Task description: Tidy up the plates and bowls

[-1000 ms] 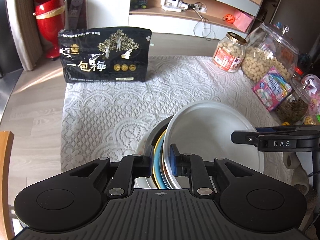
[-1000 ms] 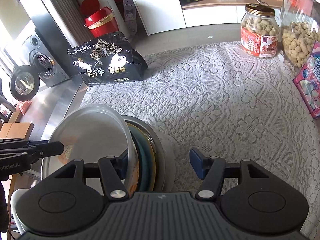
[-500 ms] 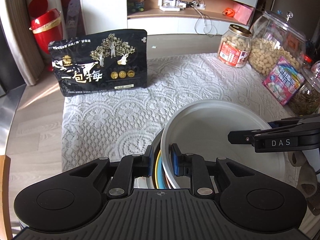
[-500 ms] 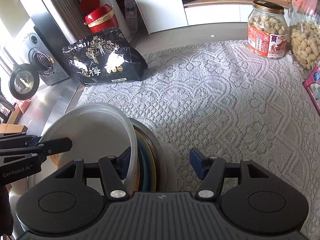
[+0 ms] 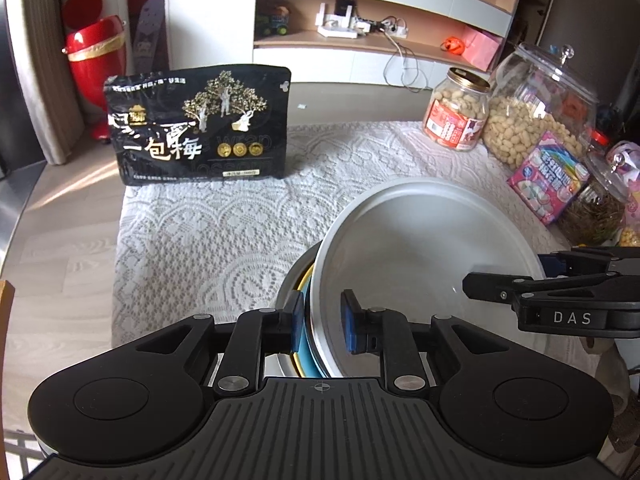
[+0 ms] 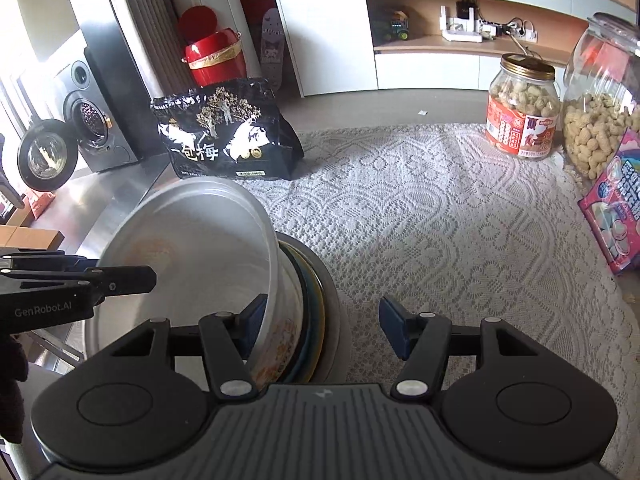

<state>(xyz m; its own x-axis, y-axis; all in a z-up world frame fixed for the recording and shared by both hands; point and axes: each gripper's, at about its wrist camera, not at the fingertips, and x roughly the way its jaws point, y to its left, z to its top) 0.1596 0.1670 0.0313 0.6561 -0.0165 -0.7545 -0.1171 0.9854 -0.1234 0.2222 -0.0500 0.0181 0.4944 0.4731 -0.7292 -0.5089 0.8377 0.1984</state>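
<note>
left wrist view shows the left gripper (image 5: pixel 320 326) clenched on the rim of the white bowl (image 5: pixel 424 256) atop the stacked plates (image 6: pixel 316 300), right gripper (image 6: pixel 322 330) released astride them, so the tilted bowl risks slipping or dragging plates.

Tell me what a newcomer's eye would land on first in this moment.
First, the big white bowl tipped up on a stack of plates at the near edge of the lace tablecloth, with the left gripper straddling its rim and the right gripper open around the stack. Next, the black snack bag standing at the far left, and the peanut jars far right.
</note>
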